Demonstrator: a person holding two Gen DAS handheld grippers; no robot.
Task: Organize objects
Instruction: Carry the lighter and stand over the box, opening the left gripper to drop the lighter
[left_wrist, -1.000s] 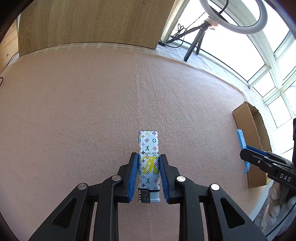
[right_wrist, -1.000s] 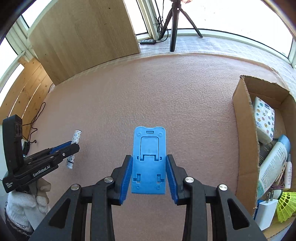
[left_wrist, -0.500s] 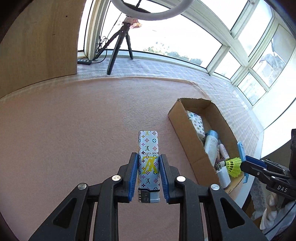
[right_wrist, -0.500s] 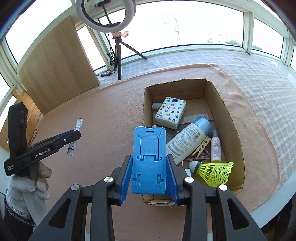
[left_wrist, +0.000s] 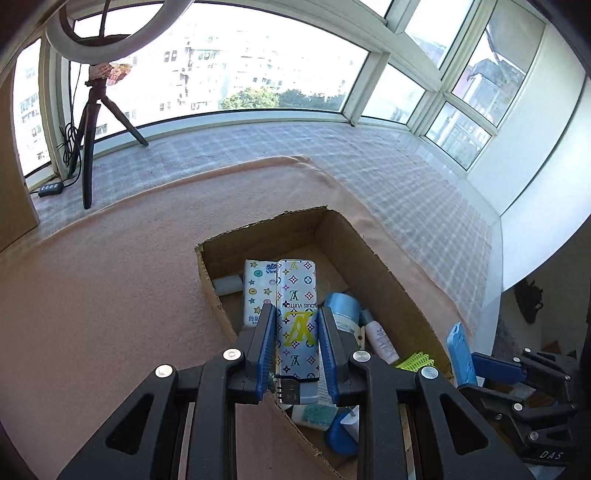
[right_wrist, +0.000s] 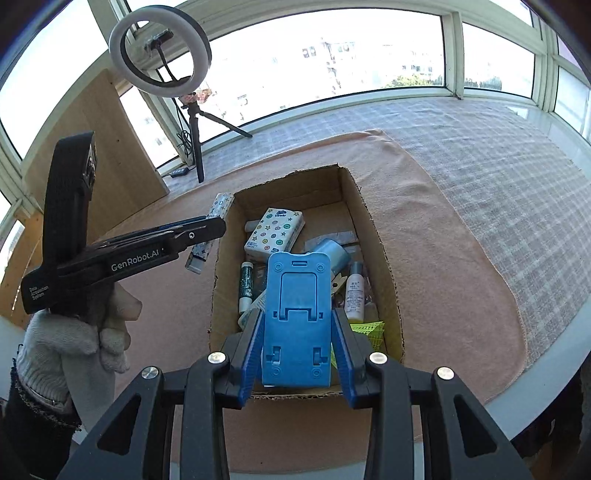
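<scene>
Both hands have swung over the cardboard box (left_wrist: 388, 266) since a second ago. Left wrist view: left gripper (left_wrist: 297, 347) clamps the patterned lighter (left_wrist: 297, 314) above the tissue pack (left_wrist: 256, 291) at 12 o'clock; free floor toward 1. Right wrist view: right gripper (right_wrist: 297, 350) pinches the blue phone stand (right_wrist: 297, 317) near the box's 6 o'clock wall, possibly overhanging it; released here, it could catch the rim.
</scene>
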